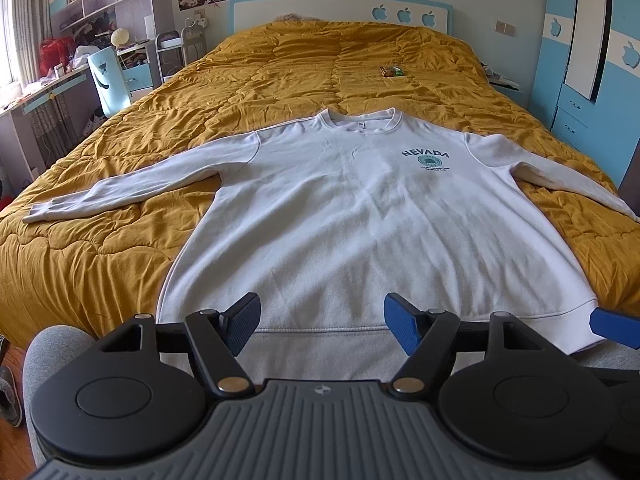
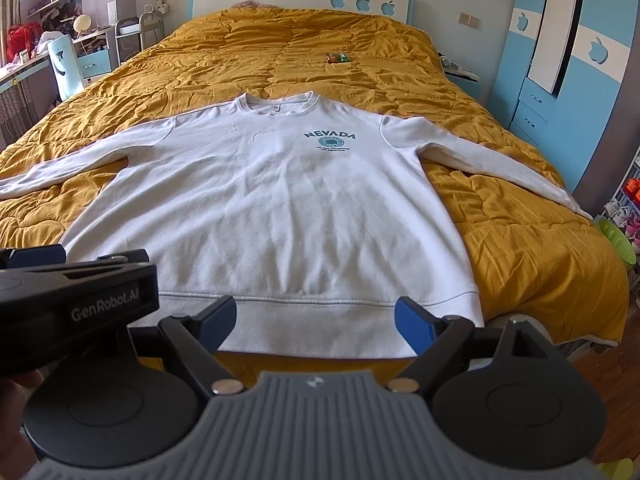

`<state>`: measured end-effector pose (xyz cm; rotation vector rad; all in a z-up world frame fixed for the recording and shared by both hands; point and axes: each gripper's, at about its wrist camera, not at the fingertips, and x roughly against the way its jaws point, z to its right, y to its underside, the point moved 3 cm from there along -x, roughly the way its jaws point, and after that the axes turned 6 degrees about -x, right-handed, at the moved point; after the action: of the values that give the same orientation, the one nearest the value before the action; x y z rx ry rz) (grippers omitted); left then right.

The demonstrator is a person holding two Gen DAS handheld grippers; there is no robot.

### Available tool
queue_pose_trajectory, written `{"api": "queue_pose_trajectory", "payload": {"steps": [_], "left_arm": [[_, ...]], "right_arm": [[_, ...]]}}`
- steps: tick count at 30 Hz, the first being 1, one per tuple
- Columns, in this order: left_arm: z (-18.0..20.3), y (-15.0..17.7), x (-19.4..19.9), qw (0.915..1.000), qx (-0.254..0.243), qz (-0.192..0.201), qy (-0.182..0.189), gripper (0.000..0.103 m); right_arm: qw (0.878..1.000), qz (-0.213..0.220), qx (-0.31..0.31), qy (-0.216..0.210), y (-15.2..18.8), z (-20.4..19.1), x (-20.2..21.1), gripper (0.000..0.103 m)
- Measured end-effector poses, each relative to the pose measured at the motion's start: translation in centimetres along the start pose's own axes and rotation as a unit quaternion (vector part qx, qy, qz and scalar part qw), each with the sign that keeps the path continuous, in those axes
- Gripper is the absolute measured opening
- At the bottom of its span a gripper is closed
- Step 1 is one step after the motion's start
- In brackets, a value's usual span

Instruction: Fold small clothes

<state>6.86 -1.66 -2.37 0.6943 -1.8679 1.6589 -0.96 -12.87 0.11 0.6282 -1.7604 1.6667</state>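
Your white sweatshirt (image 1: 360,216) lies flat and face up on the mustard-yellow quilt (image 1: 280,64) of the bed, neck toward the headboard (image 1: 340,10) and hem toward you at the foot edge. Both sleeves are spread out to the sides, the left sleeve (image 1: 120,192) angling toward the bed's left edge and the right sleeve (image 2: 500,164) running to the right edge. The "NEVADA" print (image 2: 330,140) sits on the chest, to the right of centre as you see it.

Your left hand-held gripper (image 1: 320,322) hovers just short of the hem with its jaws spread wide and nothing between them; the hem band shows in the gap. Your right hand-held gripper (image 2: 316,322) is likewise spread wide and empty, lined up with the right part of the hem, not touching the cloth as far as you can tell. The two grippers sit close beside each other: the left one's body crowds the left side of the right wrist view.

A small colourful packet (image 1: 392,71) rests on the quilt well beyond the collar. A blue wardrobe (image 2: 560,60) stands to the right of the bed.
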Motion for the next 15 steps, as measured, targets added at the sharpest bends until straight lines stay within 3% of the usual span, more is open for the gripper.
{"api": "queue_pose_trajectory", "payload": {"steps": [12, 15], "left_arm": [[-1.0, -0.1, -1.1, 0.9999, 0.0, -0.005, -0.01, 0.083], [-1.5, 0.0, -1.3, 0.9999, 0.0, 0.001, -0.011, 0.083]], "right_arm": [[1.0, -0.005, 0.004, -0.011, -0.4, -1.0, -1.1, 0.082], [0.999, -0.026, -0.003, -0.028, -0.4, -1.3, -1.9, 0.082]]}}
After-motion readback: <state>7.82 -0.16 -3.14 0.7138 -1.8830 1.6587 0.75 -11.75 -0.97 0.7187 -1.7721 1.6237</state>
